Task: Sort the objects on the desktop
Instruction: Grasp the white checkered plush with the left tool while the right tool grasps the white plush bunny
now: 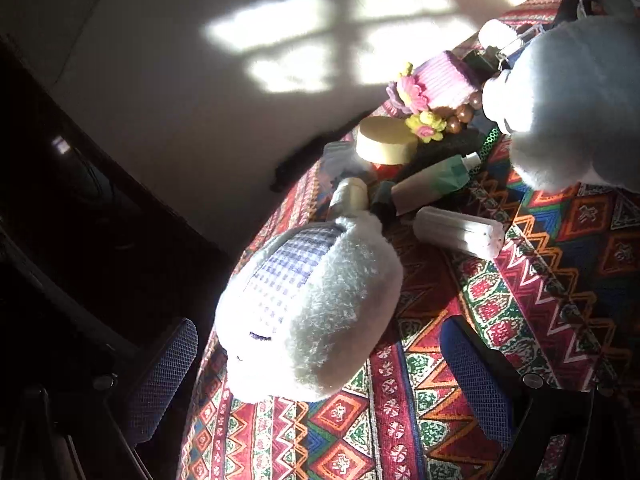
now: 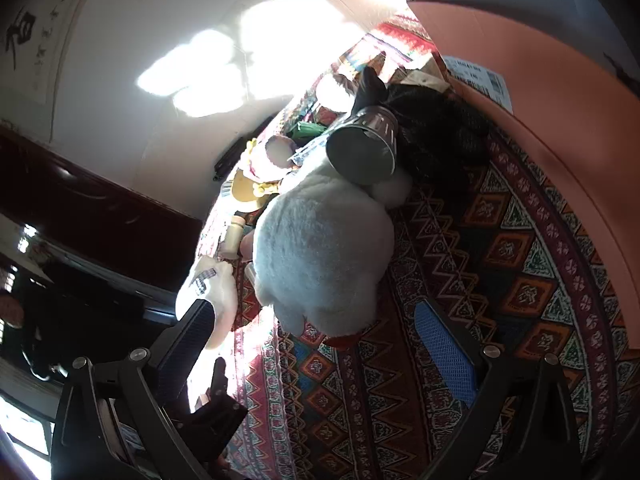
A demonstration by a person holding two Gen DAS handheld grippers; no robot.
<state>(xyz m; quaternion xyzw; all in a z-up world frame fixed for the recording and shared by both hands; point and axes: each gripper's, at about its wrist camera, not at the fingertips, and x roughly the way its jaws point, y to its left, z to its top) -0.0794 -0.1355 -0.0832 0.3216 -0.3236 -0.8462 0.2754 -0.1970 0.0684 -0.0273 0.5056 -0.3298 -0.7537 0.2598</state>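
Note:
On the patterned tablecloth lies a small white plush with a purple check patch. My left gripper is open, its blue-padded fingers wide on either side of the plush's near end without pressing it. A large white plush lies further right, also seen in the left wrist view. My right gripper is open around its near end, pads clear of the fur. A metal cup lies on its side against that plush.
Behind the small plush lie a cream-lidded jar, a pink knitted box with flowers, a green and tan tube, a white ribbed bottle and a small bottle. An orange box stands at right. The table edge drops off at left.

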